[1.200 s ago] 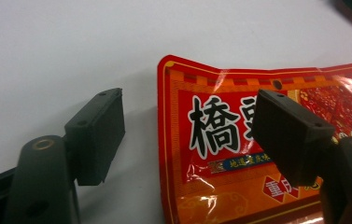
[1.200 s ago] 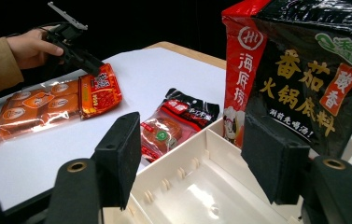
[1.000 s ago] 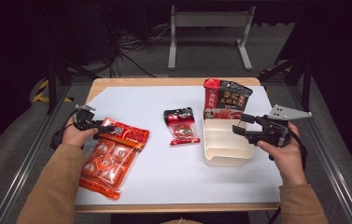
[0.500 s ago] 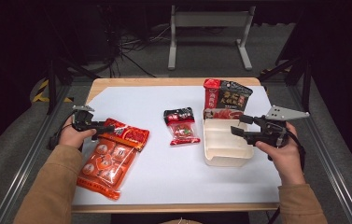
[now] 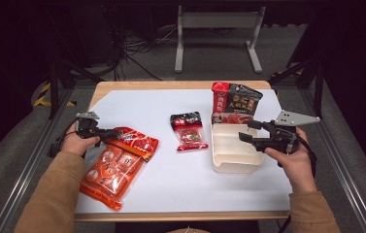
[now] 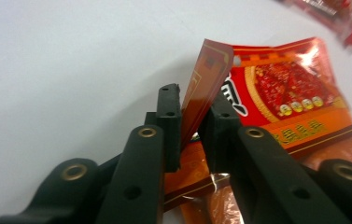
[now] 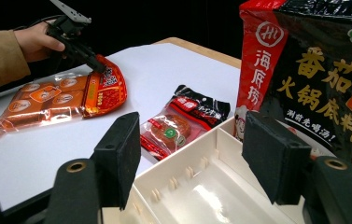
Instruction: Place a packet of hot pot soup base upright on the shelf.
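**Left claw nips the top edge of the orange snack bag**

From where I stand, the left claw [image 5: 107, 134] has just been closing, and its two black jaws now pinch the upturned top flap of the big orange snack bag [image 5: 117, 165]. In the left gripper view that flap [image 6: 207, 84] stands on edge between the pads; the rest of the bag runs out of frame at the right and bottom, so its lower half is cut off there. The bag lies flat at the left of the white worktop [image 5: 171, 179], its bottom corner near the front edge. The print on it is too small to read from above.

The right claw [image 5: 251, 131] hangs spread wide over the white divided tray [image 5: 234, 162], gripping nothing. In the right gripper view its jaws frame the tray's compartments, and the tray's near end is hidden behind them. A small red-and-black packet [image 5: 188, 131] lies mid-worktop, apart from both claws. Behind the tray stands a tall red-and-black pouch [image 5: 236, 99]; the tray's rim covers its base, and whether they touch is hard to tell.
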`<state>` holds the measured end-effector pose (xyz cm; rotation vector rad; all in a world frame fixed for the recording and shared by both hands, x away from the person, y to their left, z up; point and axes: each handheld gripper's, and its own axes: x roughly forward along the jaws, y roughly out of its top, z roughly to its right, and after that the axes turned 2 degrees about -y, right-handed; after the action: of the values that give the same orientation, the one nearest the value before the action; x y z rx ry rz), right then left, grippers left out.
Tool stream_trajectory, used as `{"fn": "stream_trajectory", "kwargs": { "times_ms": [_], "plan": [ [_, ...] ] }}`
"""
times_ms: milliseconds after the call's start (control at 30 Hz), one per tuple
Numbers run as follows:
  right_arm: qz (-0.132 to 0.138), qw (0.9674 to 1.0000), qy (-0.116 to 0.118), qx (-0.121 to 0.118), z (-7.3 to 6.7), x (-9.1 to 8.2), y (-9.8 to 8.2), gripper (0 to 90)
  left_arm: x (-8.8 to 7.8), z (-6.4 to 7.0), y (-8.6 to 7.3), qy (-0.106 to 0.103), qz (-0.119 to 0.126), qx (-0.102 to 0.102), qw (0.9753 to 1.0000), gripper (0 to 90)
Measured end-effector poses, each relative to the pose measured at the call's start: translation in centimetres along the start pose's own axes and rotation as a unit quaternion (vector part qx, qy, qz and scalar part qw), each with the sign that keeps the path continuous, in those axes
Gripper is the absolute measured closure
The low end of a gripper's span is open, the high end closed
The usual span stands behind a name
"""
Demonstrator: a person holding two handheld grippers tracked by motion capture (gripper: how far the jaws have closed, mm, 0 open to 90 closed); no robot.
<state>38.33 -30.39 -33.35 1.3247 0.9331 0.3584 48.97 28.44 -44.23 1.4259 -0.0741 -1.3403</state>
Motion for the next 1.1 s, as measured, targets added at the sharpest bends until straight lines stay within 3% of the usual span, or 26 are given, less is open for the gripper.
{"fn": "stream_trajectory", "kwargs": {
  "times_ms": [233,467,633,867,967,1100],
  "plan": [
    [-0.003,1.0000,0.003,-0.002,-0.1,0.1,0.0,37.5,1.1,0.6,0.1,0.023,-0.032,0.025,0.9989,86.8],
    [-0.004,1.0000,-0.002,-0.002,0.0,0.0,0.0,39.3,1.2,0.6,0.1,0.021,-0.031,0.016,0.9992,90.0],
    [-0.006,1.0000,-0.002,0.001,0.0,-0.2,0.0,44.0,0.6,0.7,0.4,0.021,-0.013,0.002,0.9997,90.0],
    [-0.009,0.9999,0.014,-0.005,-0.2,-0.4,0.3,54.3,-0.3,1.3,0.8,0.024,0.000,0.003,0.9997,90.0],
    [-0.019,0.9997,0.018,0.000,-0.4,-0.5,0.4,61.1,-1.3,1.7,1.1,0.026,0.015,0.009,0.9995,90.0],
    [-0.015,0.9997,0.018,0.001,-0.6,-0.6,0.5,61.9,-2.8,2.7,1.5,0.020,0.050,0.010,0.9985,90.0]
  ]
}}
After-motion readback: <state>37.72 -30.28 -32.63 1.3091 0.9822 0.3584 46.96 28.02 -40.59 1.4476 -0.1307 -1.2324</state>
